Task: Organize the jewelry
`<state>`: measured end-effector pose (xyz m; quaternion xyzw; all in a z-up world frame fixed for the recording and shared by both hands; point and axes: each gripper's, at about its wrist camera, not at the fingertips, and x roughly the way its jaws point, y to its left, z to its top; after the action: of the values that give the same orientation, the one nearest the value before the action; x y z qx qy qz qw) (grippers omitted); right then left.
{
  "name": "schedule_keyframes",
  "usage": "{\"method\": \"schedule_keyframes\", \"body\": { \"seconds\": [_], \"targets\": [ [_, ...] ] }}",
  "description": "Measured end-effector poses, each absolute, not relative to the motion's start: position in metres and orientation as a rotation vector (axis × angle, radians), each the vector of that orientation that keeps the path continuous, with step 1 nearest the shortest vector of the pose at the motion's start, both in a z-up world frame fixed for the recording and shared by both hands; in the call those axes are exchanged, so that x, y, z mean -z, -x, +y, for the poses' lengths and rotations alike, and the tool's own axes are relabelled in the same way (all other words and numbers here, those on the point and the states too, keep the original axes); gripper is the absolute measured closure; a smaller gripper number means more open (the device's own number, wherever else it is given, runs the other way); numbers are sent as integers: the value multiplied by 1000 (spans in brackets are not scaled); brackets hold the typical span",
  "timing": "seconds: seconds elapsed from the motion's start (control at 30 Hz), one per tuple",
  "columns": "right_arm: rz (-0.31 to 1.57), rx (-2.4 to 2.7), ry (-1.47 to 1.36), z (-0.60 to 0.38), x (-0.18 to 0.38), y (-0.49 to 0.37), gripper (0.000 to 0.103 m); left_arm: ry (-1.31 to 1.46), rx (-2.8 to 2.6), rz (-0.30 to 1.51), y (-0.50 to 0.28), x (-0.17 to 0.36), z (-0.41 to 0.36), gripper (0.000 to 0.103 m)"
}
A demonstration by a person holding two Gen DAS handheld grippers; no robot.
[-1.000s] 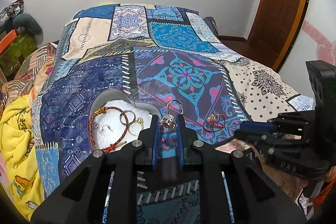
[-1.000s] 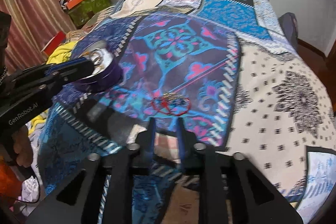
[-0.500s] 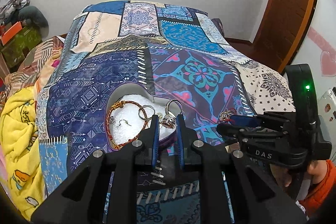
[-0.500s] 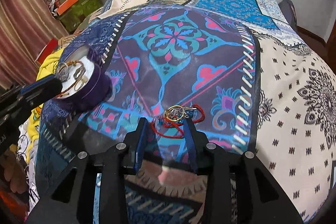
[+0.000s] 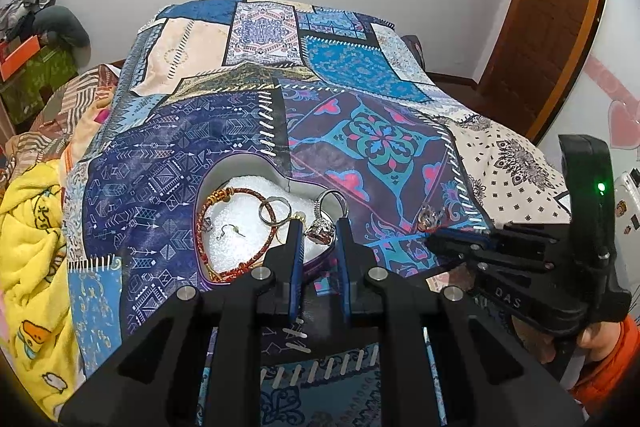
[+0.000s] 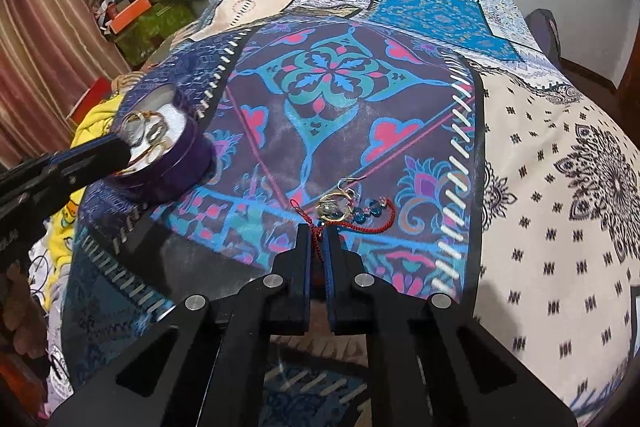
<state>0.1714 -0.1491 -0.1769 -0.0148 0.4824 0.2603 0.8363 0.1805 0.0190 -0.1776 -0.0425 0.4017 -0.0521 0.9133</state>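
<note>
The right claw (image 6: 319, 233) had just pinched shut on the thin red cord bracelet (image 6: 362, 223) to lift it. At nine o'clock, the left claw (image 5: 318, 227) clamped a sparkly silver ring (image 5: 322, 225) over the purple heart-shaped box (image 5: 248, 163).

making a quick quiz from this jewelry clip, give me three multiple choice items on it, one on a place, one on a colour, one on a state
1. Where does the braided bracelet lie?
A. Inside the heart-shaped box
B. On the yellow blanket
C. On the floor by the door

2. What colour is the cord that the right gripper has taken?
A. Green
B. Red
C. White

3. How does the left gripper stand?
A. Wide open and empty
B. Shut on a stone-set ring
C. Shut on a hook earring

Answers:
1 A: the left wrist view shows it curled on the white foam inside the box.
2 B: the right wrist view shows a red cord running between the closed jaws, which have just been closing, to the small pile on the bedspread.
3 B: the ring sits pinched between the blue pads over the box.
</note>
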Motion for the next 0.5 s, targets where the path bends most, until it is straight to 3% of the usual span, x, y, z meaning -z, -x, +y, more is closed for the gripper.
{"method": "schedule_keyframes", "body": {
  "seconds": [0.5],
  "targets": [
    [924, -574, -1, -157, 131, -148, 98, 79, 95, 787, -162, 157, 20, 89]
  ]
}}
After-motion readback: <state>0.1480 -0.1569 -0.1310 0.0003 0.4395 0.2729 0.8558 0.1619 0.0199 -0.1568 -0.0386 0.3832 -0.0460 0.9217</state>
